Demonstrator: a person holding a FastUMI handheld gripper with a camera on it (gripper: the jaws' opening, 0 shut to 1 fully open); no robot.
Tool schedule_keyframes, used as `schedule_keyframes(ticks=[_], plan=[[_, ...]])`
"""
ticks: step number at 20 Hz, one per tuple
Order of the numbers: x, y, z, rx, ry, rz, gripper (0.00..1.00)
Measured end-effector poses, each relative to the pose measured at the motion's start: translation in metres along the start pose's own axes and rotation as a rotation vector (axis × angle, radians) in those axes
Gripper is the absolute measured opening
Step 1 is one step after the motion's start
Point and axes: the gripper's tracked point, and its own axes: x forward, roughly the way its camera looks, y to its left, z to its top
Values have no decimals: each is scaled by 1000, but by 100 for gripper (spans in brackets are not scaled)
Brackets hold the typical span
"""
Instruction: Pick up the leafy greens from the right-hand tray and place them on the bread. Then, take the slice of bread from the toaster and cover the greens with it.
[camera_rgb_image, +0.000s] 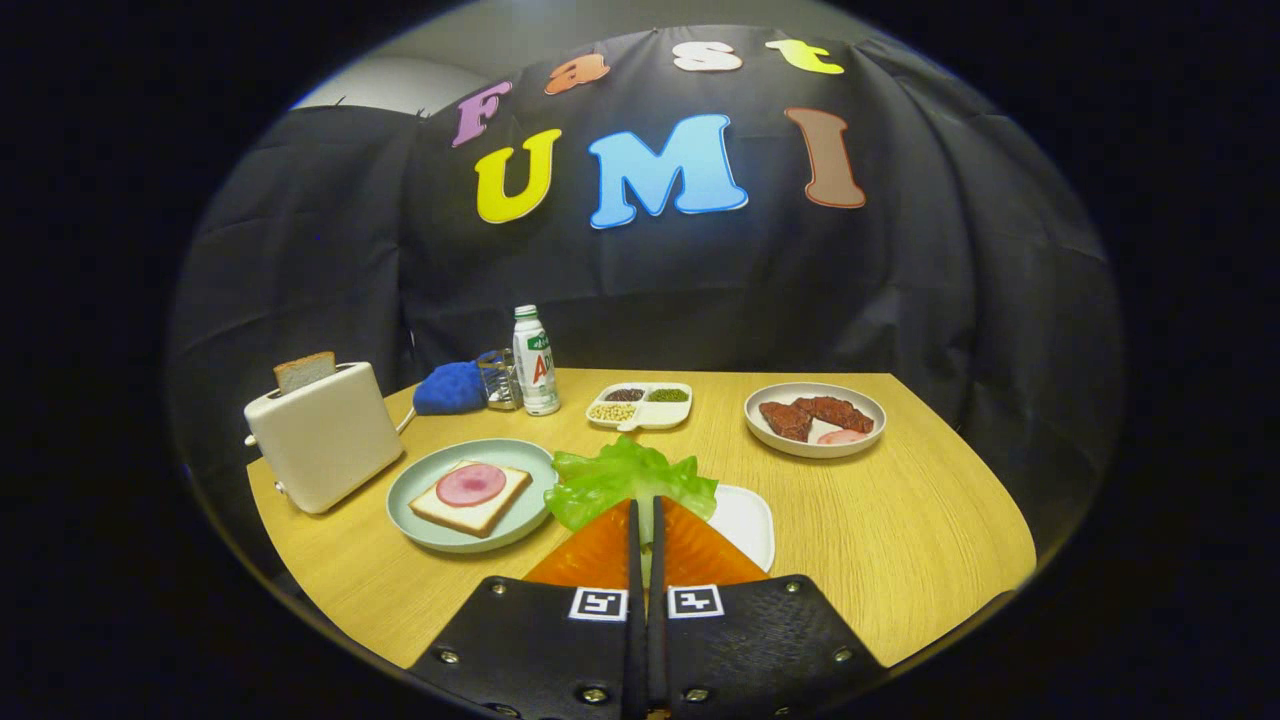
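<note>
Two fingers of the tongs (646, 515) stand pressed almost together, with only a thin slit between them, clamped on the ruffled light-green lettuce leaf (628, 480), which spreads out just ahead of their tips and hangs over the near edge of a white rounded tray (748, 522) immediately to the right of the tips.

Far to the left and beyond the tips, a cream-white box toaster (323, 437) sits near the edge of the light wooden table (920, 530), with a browned slice of bread (305, 370) upright in its slot. Just left of the tips, a pale blue-green round plate (432, 482) carries a square white bread slice (470, 500) topped by a round pink slice of ham (471, 484); the leaf's left edge is close beside this plate.

Well beyond the tips stand a blue cloth (450, 388), a clear glass (499, 380), a white plastic bottle (536, 361) and a white divided dish of beans (640, 404). Beyond and to the right lies a white round plate (815, 447) holding dark red meat pieces (815, 414).
</note>
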Motion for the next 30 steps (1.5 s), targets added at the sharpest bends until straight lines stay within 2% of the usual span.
schedule_keyframes(ticks=[11,18,24,29,30], plan=[[14,82,27,-1,-66,127,1],[47,134,5,2,-23,193,1],[76,155,-19,-83,9,171,1],[82,160,-34,-113,49,159,1],[83,162,-39,-125,61,161,4]])
